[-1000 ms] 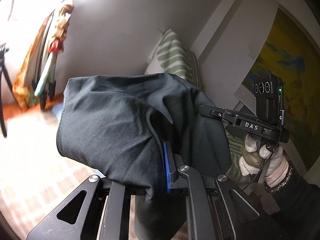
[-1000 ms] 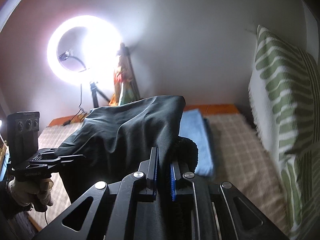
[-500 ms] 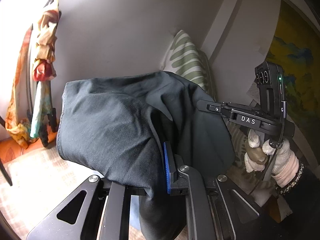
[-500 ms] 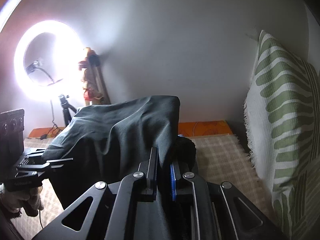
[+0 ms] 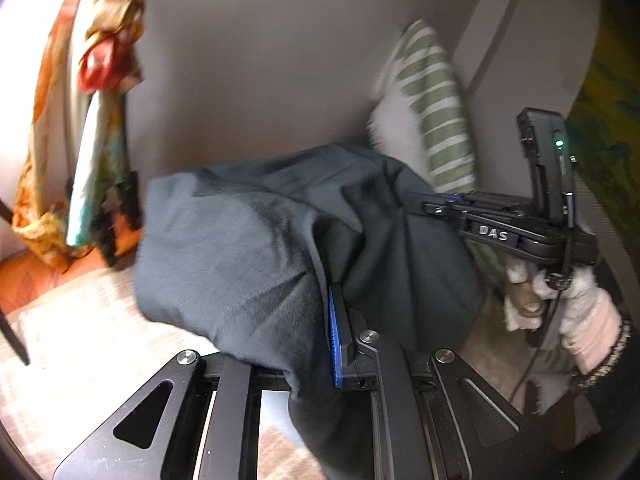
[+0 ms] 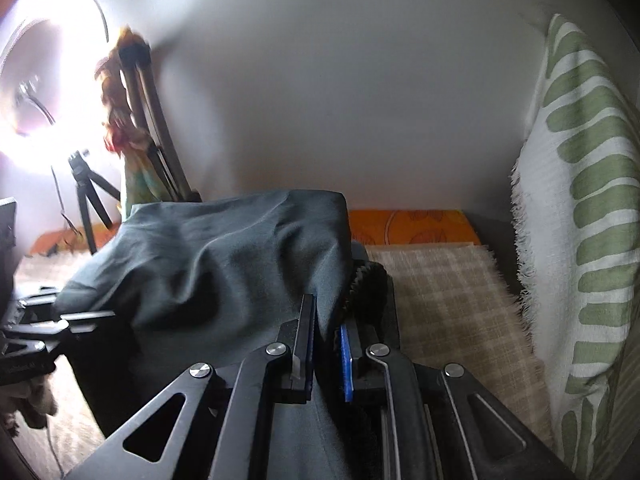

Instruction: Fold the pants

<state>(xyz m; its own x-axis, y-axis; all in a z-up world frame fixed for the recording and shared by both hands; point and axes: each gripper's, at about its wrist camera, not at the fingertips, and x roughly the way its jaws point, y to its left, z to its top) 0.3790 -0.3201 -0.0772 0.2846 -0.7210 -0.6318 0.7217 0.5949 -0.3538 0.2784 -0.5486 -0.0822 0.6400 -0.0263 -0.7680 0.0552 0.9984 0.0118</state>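
Swinging across the room since a second ago, both views now frame different background: the ring light (image 6: pixel 44 80) has slid to the far left edge of the right wrist view, the blue cloth seen earlier on the checked bedspread (image 6: pixel 440 288) is out of sight, and an orange strip (image 6: pixel 412 232) shows at the wall. In the left wrist view the hanging colourful cloth (image 5: pixel 96 112) has grown larger and the striped pillow (image 5: pixel 436 120) sits higher; the picture is smeared by motion.

The dark pants (image 5: pixel 248 256) remain lifted clear of the bed, bunched and draped over both tools. The left gripper (image 5: pixel 320 320) is clamped on a fold of them; only its blue-padded right finger shows, the other being buried under fabric that spills down between the finger mounts. The right gripper (image 6: pixel 326 340) likewise pinches the pants between its nearly closed fingers, the elastic waistband puckered just beside its right finger. Seen from the left wrist, the right gripper (image 5: pixel 424 204) bites the cloth's far side, held in a white-gloved hand (image 5: pixel 560 300).
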